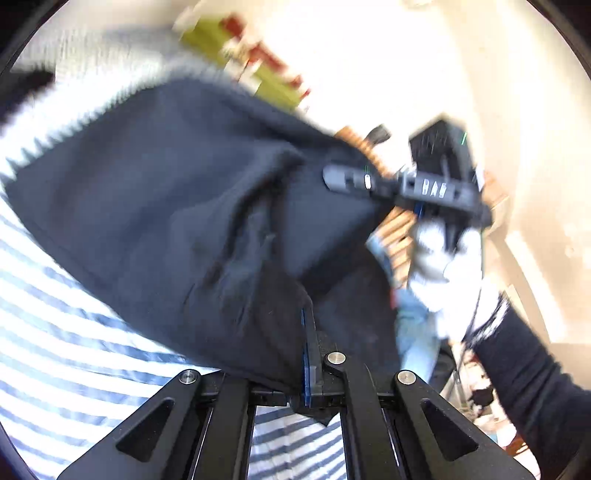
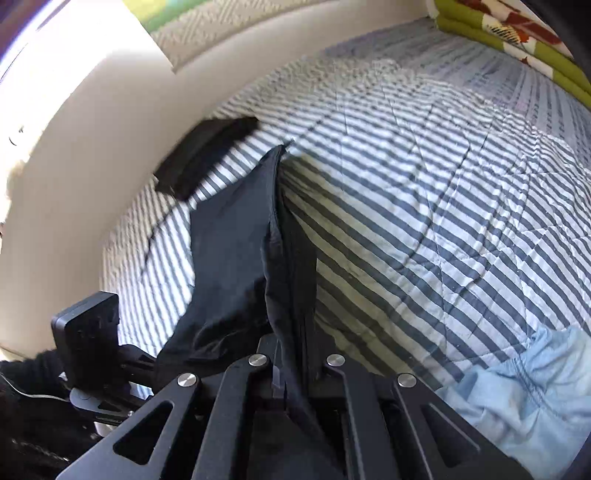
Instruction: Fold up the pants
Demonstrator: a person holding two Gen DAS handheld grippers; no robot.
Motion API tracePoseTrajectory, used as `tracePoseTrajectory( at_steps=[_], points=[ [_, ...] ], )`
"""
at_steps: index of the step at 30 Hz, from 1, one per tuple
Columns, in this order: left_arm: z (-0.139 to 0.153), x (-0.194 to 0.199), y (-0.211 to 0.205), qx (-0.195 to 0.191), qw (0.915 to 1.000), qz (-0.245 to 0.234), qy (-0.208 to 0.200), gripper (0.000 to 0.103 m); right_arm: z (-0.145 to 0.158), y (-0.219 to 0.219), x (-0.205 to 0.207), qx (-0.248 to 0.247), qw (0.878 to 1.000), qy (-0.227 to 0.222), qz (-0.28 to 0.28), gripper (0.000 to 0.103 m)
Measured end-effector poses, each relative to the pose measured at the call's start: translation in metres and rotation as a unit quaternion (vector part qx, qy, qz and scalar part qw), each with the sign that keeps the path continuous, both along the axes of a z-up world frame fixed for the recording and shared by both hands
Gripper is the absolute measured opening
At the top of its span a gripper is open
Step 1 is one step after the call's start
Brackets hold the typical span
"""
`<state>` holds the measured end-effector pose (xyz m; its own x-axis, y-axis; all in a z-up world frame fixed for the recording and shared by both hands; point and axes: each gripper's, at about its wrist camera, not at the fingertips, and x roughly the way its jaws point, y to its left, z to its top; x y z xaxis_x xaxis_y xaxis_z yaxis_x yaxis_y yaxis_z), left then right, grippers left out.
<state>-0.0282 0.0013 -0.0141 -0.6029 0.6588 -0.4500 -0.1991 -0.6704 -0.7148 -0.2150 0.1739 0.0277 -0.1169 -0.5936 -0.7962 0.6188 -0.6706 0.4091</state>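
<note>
Dark navy pants (image 1: 177,206) hang spread in the air above a striped bedspread (image 1: 55,332). My left gripper (image 1: 308,354) is shut on one edge of the cloth, which drapes over its fingers. In the left wrist view my right gripper (image 1: 332,177) grips the far top edge of the pants, with a white-gloved hand (image 1: 450,266) behind it. In the right wrist view the right gripper (image 2: 291,332) is shut on a bunched fold of the pants (image 2: 236,258), which trail down onto the striped bedspread (image 2: 424,206). The left gripper's body (image 2: 88,332) shows at lower left.
A light blue garment (image 2: 524,387) lies on the bed at lower right. A green patterned folded blanket (image 2: 517,33) sits at the far corner. A dark flat object (image 2: 207,155) lies by the white wall (image 2: 74,166) at the bed's left edge.
</note>
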Motion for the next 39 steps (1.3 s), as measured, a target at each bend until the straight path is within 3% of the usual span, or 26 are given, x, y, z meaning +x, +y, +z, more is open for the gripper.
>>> tracePoseTrajectory(
  at_steps=[5, 7, 8, 12, 17, 22, 25, 28, 32, 39],
  points=[
    [0.078, 0.047, -0.035, -0.005, 0.9981, 0.017, 0.060, 0.002, 0.067, 0.042, 0.044, -0.102, 0.991, 0.007, -0.085, 0.003],
    [0.111, 0.072, -0.050, -0.027, 0.9956, 0.020, 0.087, 0.002, 0.090, 0.053, 0.069, -0.162, 0.982, -0.004, -0.099, 0.003],
    [0.127, 0.084, -0.066, -0.036, 0.9942, 0.017, 0.100, 0.002, 0.102, 0.047, 0.079, -0.178, 0.979, 0.000, -0.101, 0.003],
    [0.184, 0.129, -0.068, -0.079, 0.9844, -0.005, 0.157, 0.002, 0.143, 0.041, 0.144, -0.229, 0.966, 0.035, -0.113, 0.003],
    [0.231, 0.175, -0.079, -0.083, 0.9830, -0.049, 0.157, 0.002, 0.160, 0.052, 0.218, -0.298, 0.942, 0.030, -0.150, 0.003],
    [0.249, 0.189, -0.071, -0.077, 0.9832, -0.100, 0.132, 0.002, 0.154, 0.062, 0.290, -0.332, 0.924, 0.014, -0.189, 0.004],
    [0.227, 0.173, -0.076, -0.092, 0.9857, -0.106, 0.094, 0.002, 0.144, 0.065, 0.320, -0.333, 0.918, 0.025, -0.213, 0.004],
    [0.178, 0.116, -0.081, -0.067, 0.9918, -0.104, 0.034, 0.002, 0.112, 0.063, 0.303, -0.318, 0.917, 0.013, -0.239, 0.004],
    [0.100, 0.012, -0.081, -0.058, 0.9939, -0.090, -0.027, 0.002, 0.051, 0.066, 0.231, -0.308, 0.906, -0.032, -0.288, 0.004],
    [-0.017, -0.143, -0.079, -0.070, 0.9870, -0.077, -0.123, 0.002, -0.061, 0.080, 0.097, -0.289, 0.879, -0.112, -0.364, 0.004]
  ],
)
